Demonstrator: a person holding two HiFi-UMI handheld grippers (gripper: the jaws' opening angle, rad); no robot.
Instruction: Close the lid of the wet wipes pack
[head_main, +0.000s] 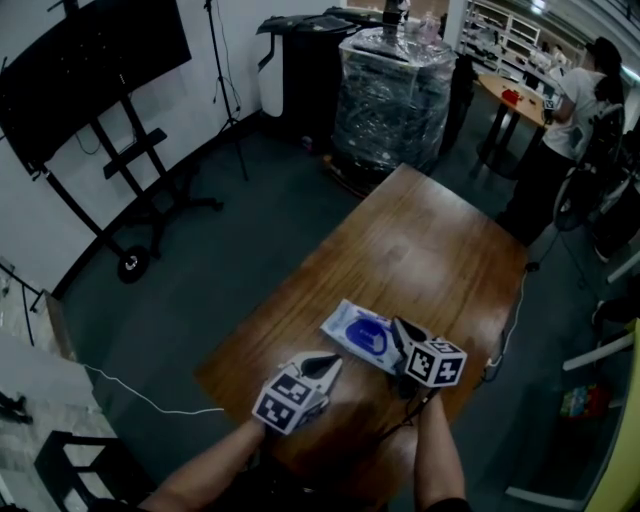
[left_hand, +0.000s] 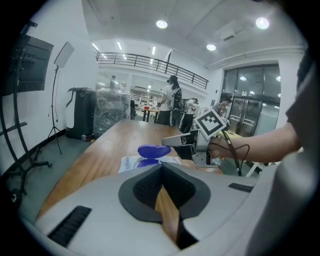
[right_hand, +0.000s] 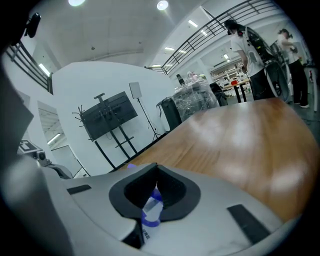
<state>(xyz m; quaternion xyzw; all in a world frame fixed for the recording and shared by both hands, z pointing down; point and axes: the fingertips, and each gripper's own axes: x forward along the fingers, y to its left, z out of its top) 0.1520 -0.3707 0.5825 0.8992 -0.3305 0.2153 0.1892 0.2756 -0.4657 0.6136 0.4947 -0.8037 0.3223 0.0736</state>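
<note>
Your right tongs (head_main: 398, 326), jaws together, have their tips at the white-and-blue wet wipes pack (head_main: 352, 333), which lies flat on the brown wooden counter (head_main: 420, 230) with its blue oval lid (left_hand: 154, 150) standing raised. Your left tongs (head_main: 330, 363), likewise together and holding nothing, sit just beside the pack.

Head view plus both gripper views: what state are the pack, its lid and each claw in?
wet wipes pack: lying flat on the table.
lid: open, flipped up.
left claw: shut, empty, short of the pack.
right claw: shut, gripping nothing, over the pack.
</note>
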